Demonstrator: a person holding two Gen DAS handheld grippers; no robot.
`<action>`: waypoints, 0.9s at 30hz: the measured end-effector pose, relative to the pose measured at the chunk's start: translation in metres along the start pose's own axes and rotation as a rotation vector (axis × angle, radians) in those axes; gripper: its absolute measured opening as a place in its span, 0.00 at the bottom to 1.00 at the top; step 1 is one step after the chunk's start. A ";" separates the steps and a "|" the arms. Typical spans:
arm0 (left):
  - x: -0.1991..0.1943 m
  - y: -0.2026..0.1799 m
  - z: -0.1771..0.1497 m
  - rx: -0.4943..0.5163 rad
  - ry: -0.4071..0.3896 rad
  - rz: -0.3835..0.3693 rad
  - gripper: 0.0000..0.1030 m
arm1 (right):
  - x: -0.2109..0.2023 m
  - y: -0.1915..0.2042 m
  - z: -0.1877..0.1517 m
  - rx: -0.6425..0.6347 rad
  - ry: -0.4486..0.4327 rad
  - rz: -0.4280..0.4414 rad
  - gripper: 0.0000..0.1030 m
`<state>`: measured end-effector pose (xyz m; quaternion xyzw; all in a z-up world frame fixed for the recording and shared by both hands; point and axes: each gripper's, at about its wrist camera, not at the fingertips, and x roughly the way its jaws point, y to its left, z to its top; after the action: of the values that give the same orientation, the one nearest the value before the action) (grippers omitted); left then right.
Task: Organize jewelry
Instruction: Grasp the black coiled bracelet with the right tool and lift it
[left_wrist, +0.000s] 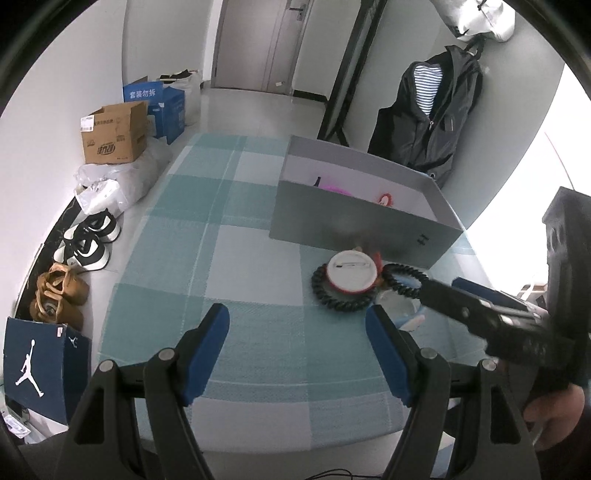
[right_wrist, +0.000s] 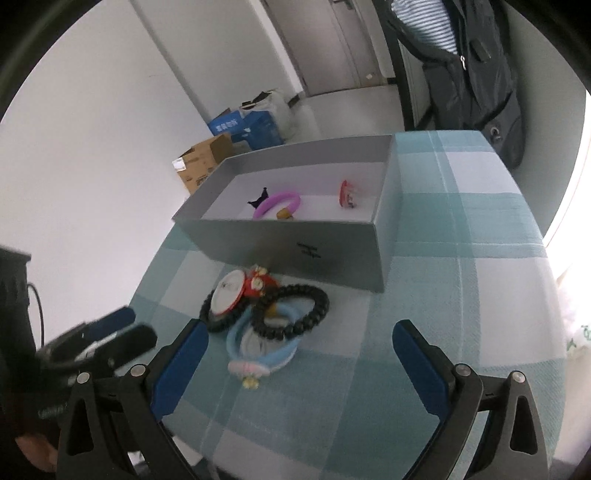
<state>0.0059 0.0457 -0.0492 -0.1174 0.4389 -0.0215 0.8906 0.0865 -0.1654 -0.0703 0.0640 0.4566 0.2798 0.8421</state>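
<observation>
Left tool (left_wrist: 297, 345) released over checkered counter (left_wrist: 236, 258), right tool (right_wrist: 299, 360) released near black coil hair ties (right_wrist: 295, 312), grey box (right_wrist: 314, 247) just behind pile, pink bracelet (right_wrist: 277, 201) inside

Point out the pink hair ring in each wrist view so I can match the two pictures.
Left wrist view: the pink hair ring just peeks over the near wall of the grey box, centre-right and above the middle.
Right wrist view: the ring lies in plain sight on the box floor, centre-left of the box, beside a dark bow-shaped piece.
Shared landmark: the white round badge in front of the box.
</observation>
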 end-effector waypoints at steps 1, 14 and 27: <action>0.000 0.001 0.001 -0.011 0.004 -0.016 0.71 | 0.003 0.000 0.003 0.003 0.004 -0.001 0.93; 0.006 0.008 0.008 -0.058 0.005 -0.029 0.79 | 0.027 0.023 0.012 -0.095 0.044 -0.059 0.58; 0.017 -0.001 0.016 -0.038 0.041 -0.039 0.79 | 0.016 0.012 0.006 -0.089 0.048 -0.003 0.43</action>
<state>0.0289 0.0451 -0.0534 -0.1425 0.4551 -0.0330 0.8784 0.0930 -0.1458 -0.0745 0.0190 0.4638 0.3002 0.8333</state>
